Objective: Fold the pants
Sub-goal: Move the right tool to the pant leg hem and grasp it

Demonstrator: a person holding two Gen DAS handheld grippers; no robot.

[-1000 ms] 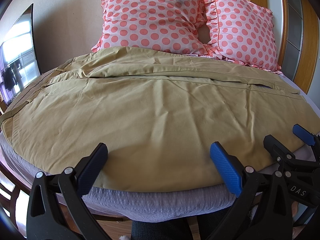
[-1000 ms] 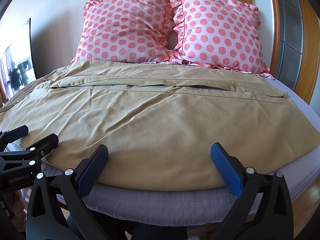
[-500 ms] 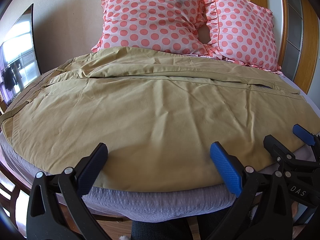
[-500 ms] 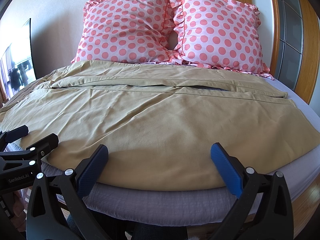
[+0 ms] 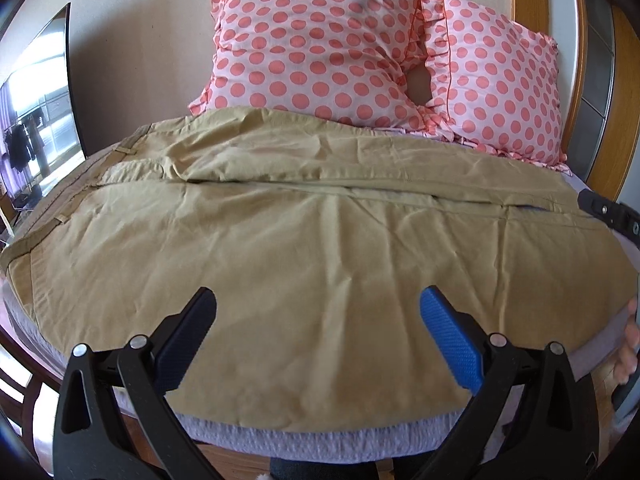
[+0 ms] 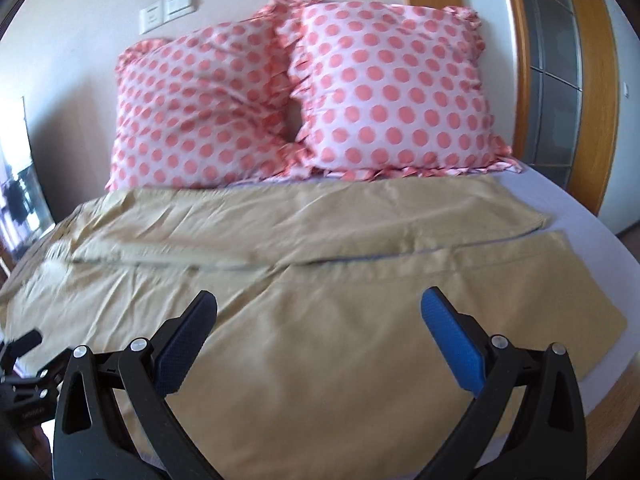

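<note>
Tan pants [image 5: 304,240] lie spread flat across the bed, waistband at the left, both legs running to the right; they also show in the right wrist view [image 6: 320,288]. My left gripper [image 5: 316,336] is open and empty, hovering above the near leg by the bed's front edge. My right gripper [image 6: 318,338] is open and empty above the near leg, further right. Part of the right gripper's body [image 5: 608,216] shows at the right edge of the left wrist view.
Two pink polka-dot pillows [image 5: 320,48] [image 6: 392,92] lean on the wall behind the pants. The grey mattress [image 5: 320,440] edge runs along the front. A wooden frame [image 6: 520,80] stands at the right, a dark screen [image 5: 40,120] at the left.
Both grippers have moved forward over the pants. The right gripper has swung to the right and further in, toward the leg ends. Both stay open.
</note>
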